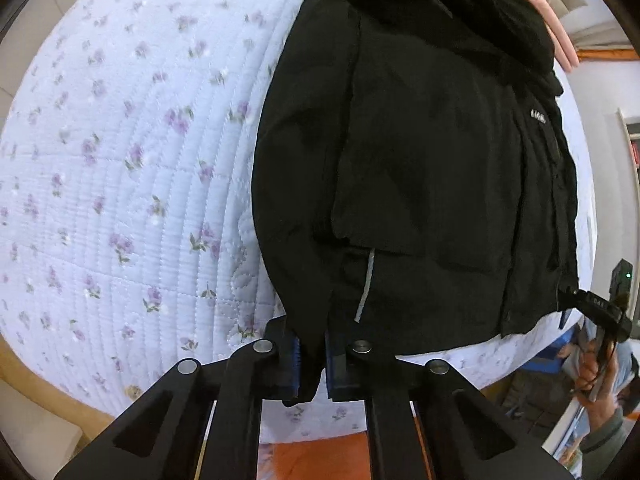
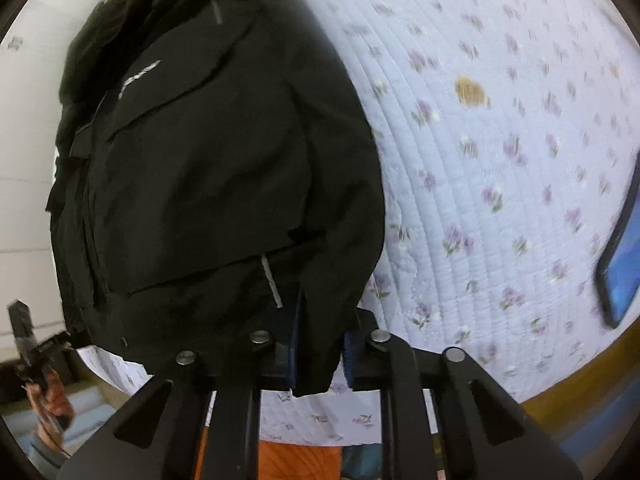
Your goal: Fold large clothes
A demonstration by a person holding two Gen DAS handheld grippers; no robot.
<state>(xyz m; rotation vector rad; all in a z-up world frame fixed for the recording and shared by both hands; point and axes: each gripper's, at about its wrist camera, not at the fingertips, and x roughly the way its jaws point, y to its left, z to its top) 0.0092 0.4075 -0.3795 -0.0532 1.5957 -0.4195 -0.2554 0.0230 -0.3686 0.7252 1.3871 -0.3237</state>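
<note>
Black, thick fabric filled the right half of the left wrist view: the jacket (image 1: 420, 152) lay on the floral quilt (image 1: 120, 160), collar toward the top of the frame. The left gripper (image 1: 312, 364) was clamped on the hem corner at lower centre, blue pads nearly together on a thin bite. Risk judged: so little cloth between the pads could slip out under the coat's weight when lifted.

In the right wrist view the jacket (image 2: 208, 152) sat left of centre. The right gripper (image 2: 318, 360) was closed on the opposite hem corner. A phone (image 2: 620, 264) lay at right edge; a dragged fold might catch it.
</note>
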